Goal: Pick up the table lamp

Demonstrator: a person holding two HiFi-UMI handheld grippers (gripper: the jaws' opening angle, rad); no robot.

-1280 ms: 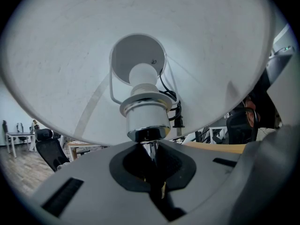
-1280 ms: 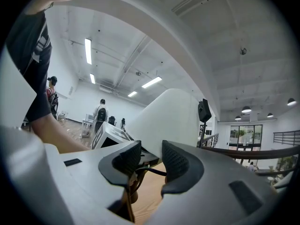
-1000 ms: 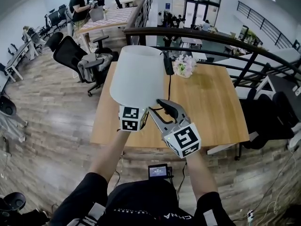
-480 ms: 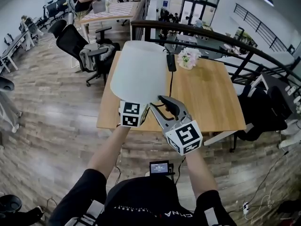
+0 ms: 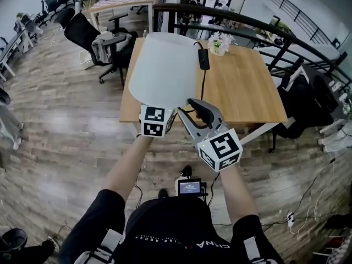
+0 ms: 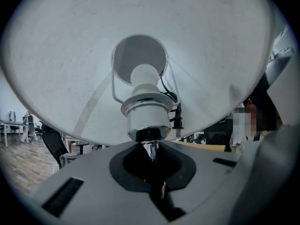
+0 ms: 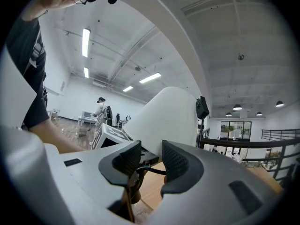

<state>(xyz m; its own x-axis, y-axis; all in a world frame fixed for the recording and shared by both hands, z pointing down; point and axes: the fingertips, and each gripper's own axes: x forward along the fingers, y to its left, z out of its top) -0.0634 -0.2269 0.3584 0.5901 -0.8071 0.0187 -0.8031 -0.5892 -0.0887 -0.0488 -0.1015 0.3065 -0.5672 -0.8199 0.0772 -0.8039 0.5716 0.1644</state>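
White-shaded table lamp [image 5: 162, 65] held up in front of the person [image 5: 176, 230], off the wooden tabletop [image 5: 247, 87] and nearer than it. Left tool [image 6: 150, 146] clenched on the thin metal stem [image 6: 150, 150] just under the chrome socket [image 6: 146, 121], shade [image 6: 70, 69] spreading overhead. Right tool [image 7: 151, 161] closed only part-way, with the black cord [image 7: 152, 171] and a dark fitting from the lamp's lower end between the pads [image 7: 180, 165]; seems to be gripping there, though hard to be sure from that angle. Looks light for its bulk, yet awkward, with a wide shade prone to sway and tip. Shade thin, easily dented or soiled: best left untouched. Stem stiff, narrow and polished, so apt to twist or slip in a single pinch; calls for a second hold lower down to steady the swing. Bulb [image 6: 145, 76] and socket fragile. Cord trailing back toward the tabletop, liable to snag or tug. Worth keeping upright and moving slowly.
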